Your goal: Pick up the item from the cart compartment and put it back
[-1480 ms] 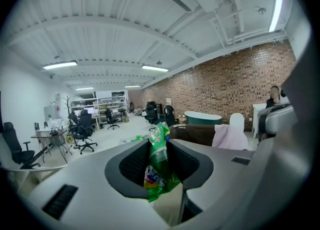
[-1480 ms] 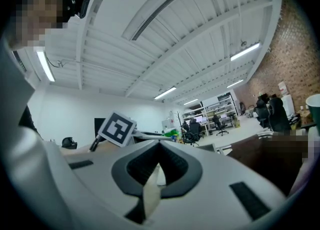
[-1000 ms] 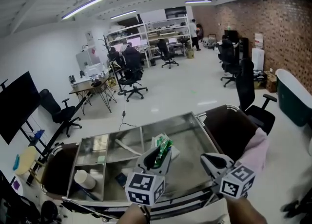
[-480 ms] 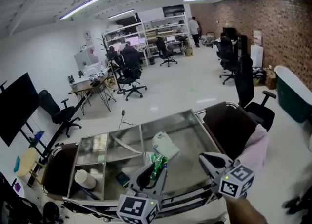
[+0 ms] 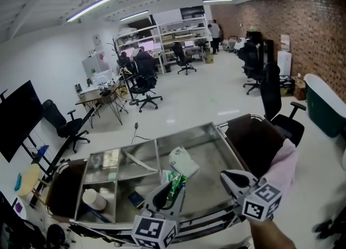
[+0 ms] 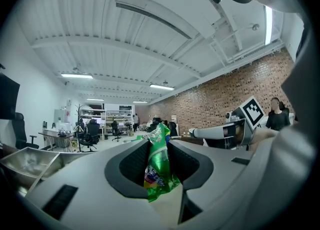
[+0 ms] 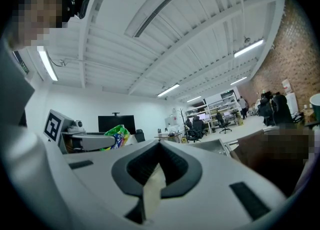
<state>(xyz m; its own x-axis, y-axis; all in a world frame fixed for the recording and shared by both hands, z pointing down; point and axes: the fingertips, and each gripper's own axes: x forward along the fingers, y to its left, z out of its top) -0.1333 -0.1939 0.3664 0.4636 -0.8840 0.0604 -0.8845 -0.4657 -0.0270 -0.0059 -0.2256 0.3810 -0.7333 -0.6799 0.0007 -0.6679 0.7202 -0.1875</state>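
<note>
Packet (image 6: 159, 166) stands upright, long axis vertical, clamped in left gripper (image 5: 174, 184) above near side of cart (image 5: 186, 134); right gripper (image 7: 159, 146) closed, empty.

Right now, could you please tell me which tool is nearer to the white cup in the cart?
Left. The left tool, gripping a green packet, is just right of the white cup; the right tool sits much farther right.

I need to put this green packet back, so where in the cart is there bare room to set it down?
Barest: the floor of the large right compartment, between the white bag and the cart's right rim. Crowded: the left compartments, with a white cup and other small items.
</note>
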